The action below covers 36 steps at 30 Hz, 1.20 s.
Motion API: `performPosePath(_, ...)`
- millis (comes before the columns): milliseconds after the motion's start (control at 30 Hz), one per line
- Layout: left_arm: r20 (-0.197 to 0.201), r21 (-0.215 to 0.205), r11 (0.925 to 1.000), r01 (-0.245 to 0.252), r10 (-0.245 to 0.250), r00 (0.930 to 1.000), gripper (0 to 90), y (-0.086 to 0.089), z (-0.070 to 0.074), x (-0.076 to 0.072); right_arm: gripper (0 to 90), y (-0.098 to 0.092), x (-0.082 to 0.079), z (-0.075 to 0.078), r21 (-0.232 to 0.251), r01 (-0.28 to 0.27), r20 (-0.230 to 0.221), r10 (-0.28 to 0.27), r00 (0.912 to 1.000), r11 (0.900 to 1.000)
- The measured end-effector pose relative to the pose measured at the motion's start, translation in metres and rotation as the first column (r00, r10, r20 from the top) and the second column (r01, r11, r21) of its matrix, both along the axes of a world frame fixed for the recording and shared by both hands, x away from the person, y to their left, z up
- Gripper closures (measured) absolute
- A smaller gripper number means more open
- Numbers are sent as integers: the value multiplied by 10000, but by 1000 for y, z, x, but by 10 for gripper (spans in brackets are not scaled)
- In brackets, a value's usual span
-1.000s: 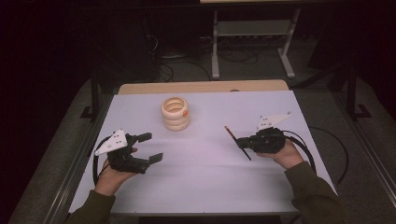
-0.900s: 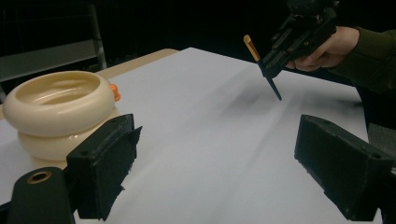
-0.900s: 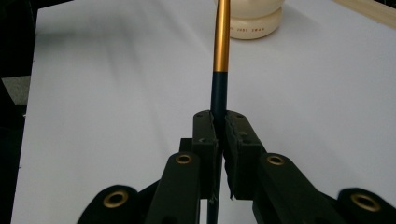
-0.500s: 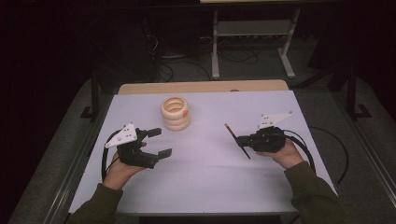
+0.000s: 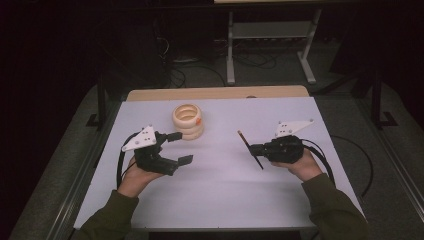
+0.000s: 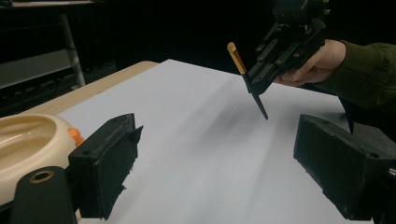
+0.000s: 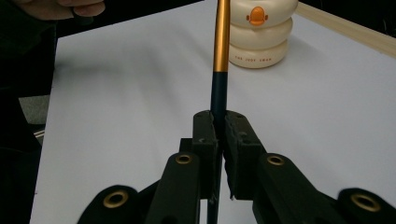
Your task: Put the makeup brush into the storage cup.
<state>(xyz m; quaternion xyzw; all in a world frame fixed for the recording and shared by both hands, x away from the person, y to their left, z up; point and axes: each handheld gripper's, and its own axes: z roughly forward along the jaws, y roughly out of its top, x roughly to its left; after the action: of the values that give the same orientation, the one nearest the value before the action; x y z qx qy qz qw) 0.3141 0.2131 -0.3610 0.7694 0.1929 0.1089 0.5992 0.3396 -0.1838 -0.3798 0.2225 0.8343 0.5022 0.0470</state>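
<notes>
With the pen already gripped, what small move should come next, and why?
Probably bring the open left gripper up to the cream holder to steady it: the right gripper is shut on the pen, and the holder stands free beside the left gripper.

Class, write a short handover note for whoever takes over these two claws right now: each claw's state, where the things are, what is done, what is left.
Right claw: shut on the pen, dark with an orange end, held tilted above the table.
Left claw: open, holding nothing, close beside the cream ringed holder.
Done: pen picked up.
Left: probably steady the holder with the left claw and drop the pen into its open top; it is not in yet.
</notes>
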Motion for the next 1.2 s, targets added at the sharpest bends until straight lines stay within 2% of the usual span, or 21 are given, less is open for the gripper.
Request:
performPosePath(267,-67,134,9997,195,-194,9998,135,-9,1,6,824,4,0,3,203,-33,69,32,10000,9998)
performPosePath(467,-12,-95,9995,313,-314,9995,141,-17,4,9,824,9,3,8,315,-90,147,85,9999,9995)
performPosePath(933,27,-247,9986,467,-466,9989,157,-33,9,19,824,23,8,12,543,-260,254,247,9994,9982)
performPosePath(1200,10,-406,9982,436,-436,9991,196,-40,11,25,824,32,11,17,793,-345,316,320,9990,9963)
